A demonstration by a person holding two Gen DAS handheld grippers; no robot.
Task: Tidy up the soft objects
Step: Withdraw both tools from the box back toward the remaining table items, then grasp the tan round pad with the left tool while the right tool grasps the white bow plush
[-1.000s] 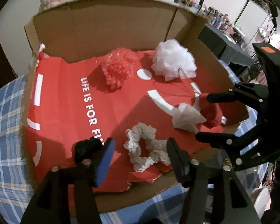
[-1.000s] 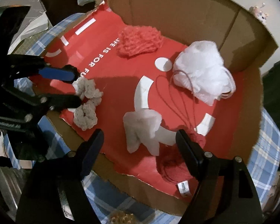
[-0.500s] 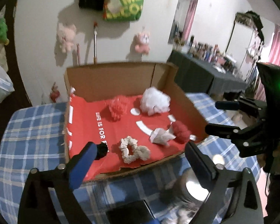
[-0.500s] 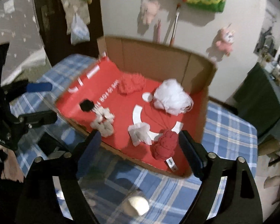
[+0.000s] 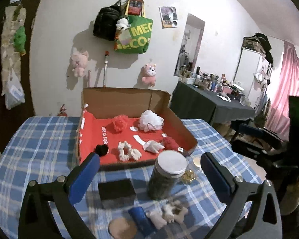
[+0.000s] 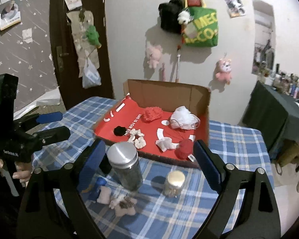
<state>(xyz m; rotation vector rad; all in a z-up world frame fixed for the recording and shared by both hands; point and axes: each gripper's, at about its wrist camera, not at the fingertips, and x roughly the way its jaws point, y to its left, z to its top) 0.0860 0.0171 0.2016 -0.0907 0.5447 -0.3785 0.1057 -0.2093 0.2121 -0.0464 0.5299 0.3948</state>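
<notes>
Soft objects laid out in the cardboard box (image 5: 186, 134); both grippers clear of it.
Left gripper (image 5: 149, 167) and right gripper (image 6: 149, 153): jaws just opened, spread, nothing between. Beyond, inside the box: black pom-pom (image 5: 101, 149), cream scrunchie (image 5: 128, 153), red ball (image 5: 170, 142). Next, best approached low, one piece per pinch.

Matt cardboard box (image 5: 117, 99), checked cloth tablecloth (image 5: 39, 139), smooth metal-lidded jar (image 6: 125, 165)

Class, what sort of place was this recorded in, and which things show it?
Probably a lived-in bedroom: plush toys hang on the wall, a dark side table holds cosmetic bottles, and pink curtains cover a window.
</notes>
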